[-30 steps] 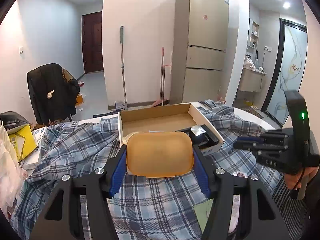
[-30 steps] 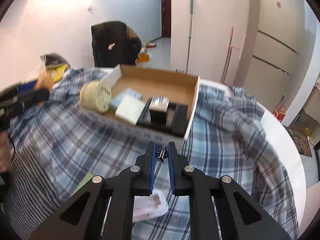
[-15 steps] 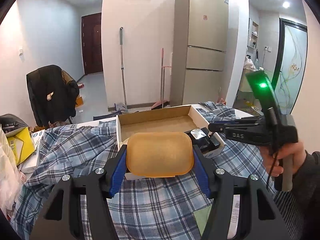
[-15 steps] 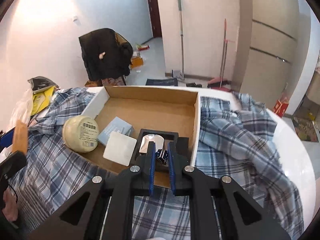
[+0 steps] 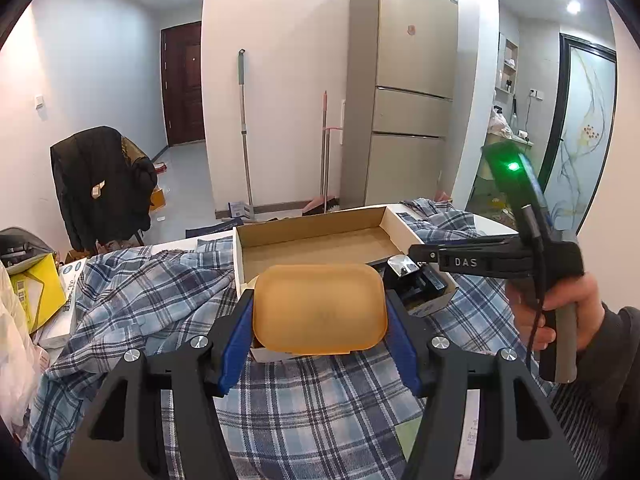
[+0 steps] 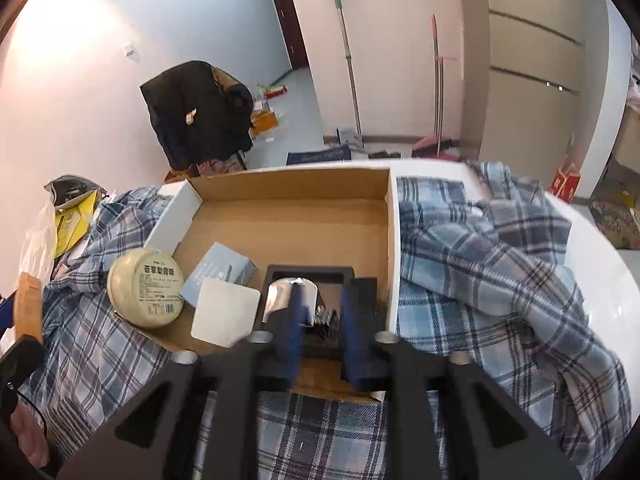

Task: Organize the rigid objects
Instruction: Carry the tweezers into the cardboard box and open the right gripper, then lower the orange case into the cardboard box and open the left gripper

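My left gripper [image 5: 320, 316] is shut on an amber plastic box [image 5: 320, 308] and holds it just before the near edge of an open cardboard box [image 5: 312, 240]. My right gripper [image 6: 320, 312] hovers over the same cardboard box [image 6: 288, 220], its jaws now slightly apart, and a small black binder clip [image 6: 326, 320] shows between them, just above a black tray [image 6: 308, 272] holding a shiny metal piece [image 6: 284, 300]. The box also holds a round cream tin [image 6: 146, 288], a pale blue carton [image 6: 218, 274] and a white square pad [image 6: 224, 316].
A blue plaid cloth [image 6: 480, 264] covers the round white table [image 6: 600, 248]. Yellow packaging and bags [image 5: 32, 292] lie at the table's left. A white packet [image 5: 468, 432] lies on the cloth near me. A fridge [image 5: 404, 88], mops and a coat-covered chair [image 5: 100, 184] stand behind.
My right gripper moved forward from the plaid cloth to over the cardboard box with the binder clip, and its jaws have spread a little. My left gripper stayed shut on the amber box.
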